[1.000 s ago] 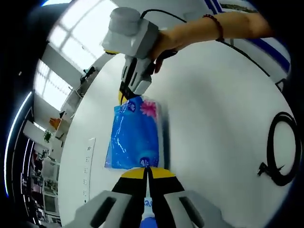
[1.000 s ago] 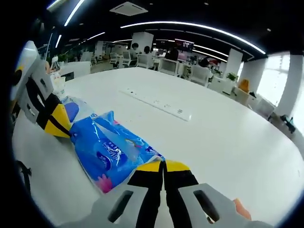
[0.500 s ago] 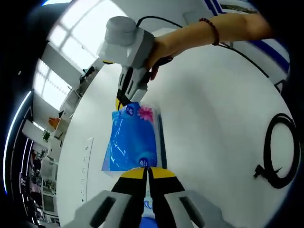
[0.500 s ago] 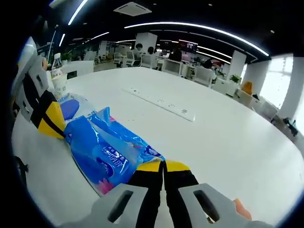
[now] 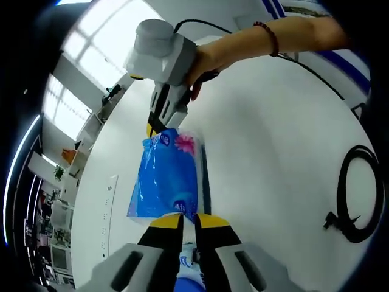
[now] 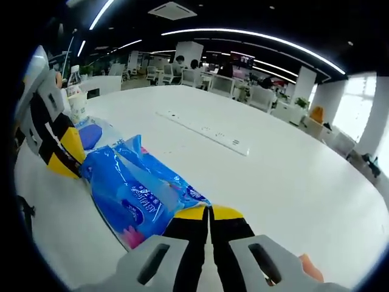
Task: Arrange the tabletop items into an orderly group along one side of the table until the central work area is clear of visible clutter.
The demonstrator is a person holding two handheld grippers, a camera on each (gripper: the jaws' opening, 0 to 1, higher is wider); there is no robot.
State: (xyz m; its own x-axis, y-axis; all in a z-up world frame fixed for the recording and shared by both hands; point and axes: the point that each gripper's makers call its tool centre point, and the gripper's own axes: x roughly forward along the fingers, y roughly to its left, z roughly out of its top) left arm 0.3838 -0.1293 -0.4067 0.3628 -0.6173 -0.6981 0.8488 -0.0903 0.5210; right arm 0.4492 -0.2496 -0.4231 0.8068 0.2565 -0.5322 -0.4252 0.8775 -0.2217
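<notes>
A blue plastic tissue pack (image 5: 167, 176) lies lengthwise on the white table (image 5: 273, 152) between the two grippers. My left gripper (image 5: 189, 220) is at its near end, with the jaws a small gap apart and the pack's edge between them. At the far end my right gripper (image 5: 153, 129), held by a hand (image 5: 209, 58), is pinched on the wrapper. In the right gripper view the pack (image 6: 130, 191) runs from my shut right gripper (image 6: 208, 212) up to the left gripper (image 6: 61, 155) at the left edge.
A white power strip (image 6: 203, 131) lies further along the table, also visible as the power strip (image 5: 108, 210). A coiled black cable (image 5: 358, 194) sits to the right. A water bottle (image 6: 76, 100) and a blue object (image 6: 90, 137) are near the left gripper.
My left gripper's jaws, closed together on the pack's end before, now stand slightly apart. The pack has shifted a little. The right gripper keeps its hold.
</notes>
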